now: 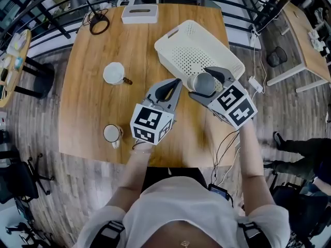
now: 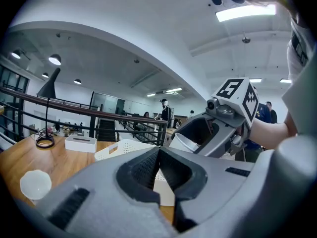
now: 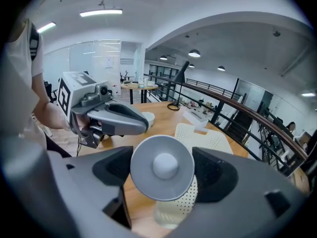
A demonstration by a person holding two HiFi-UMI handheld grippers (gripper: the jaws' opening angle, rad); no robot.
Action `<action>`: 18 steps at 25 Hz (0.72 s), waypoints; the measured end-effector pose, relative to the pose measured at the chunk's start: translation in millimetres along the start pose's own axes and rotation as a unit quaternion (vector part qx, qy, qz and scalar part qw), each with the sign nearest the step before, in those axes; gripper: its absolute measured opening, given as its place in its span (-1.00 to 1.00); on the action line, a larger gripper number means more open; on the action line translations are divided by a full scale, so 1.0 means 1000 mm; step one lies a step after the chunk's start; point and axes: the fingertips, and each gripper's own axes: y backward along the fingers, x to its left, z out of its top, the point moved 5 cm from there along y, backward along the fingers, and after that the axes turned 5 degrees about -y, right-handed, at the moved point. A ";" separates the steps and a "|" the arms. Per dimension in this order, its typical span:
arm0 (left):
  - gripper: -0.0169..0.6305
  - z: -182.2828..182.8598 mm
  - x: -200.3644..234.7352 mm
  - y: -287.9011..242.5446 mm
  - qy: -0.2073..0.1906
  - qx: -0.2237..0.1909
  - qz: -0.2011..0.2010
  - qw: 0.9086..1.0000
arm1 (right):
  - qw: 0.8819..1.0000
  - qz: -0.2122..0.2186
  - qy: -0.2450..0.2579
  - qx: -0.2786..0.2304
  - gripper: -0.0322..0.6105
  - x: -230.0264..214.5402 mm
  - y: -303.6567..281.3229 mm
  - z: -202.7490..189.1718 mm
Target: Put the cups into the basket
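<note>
Cup (image 1: 203,84) hangs clamped in the right gripper (image 1: 207,80) over the near rim of the basket (image 1: 173,33), left gripper (image 1: 175,86) closed and empty; early release could bounce it onto the table (image 1: 93,87).

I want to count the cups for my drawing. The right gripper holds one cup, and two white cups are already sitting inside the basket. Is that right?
Not quite. The two white cups sit on the table, left of the basket, not inside it; the head view shows the basket with nothing in it. The right gripper does hold one cup between its jaws.
</note>
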 end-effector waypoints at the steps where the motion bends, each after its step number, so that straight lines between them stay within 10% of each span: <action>1: -0.92 0.002 0.008 -0.003 -0.002 0.000 0.005 1.000 | 1.000 -0.003 0.001 -0.001 0.28 -0.009 -0.004 0.005; 18: -0.92 -0.005 0.104 -0.062 0.020 -0.003 0.046 0.999 | 0.999 0.018 0.007 0.049 0.28 -0.104 -0.107 0.040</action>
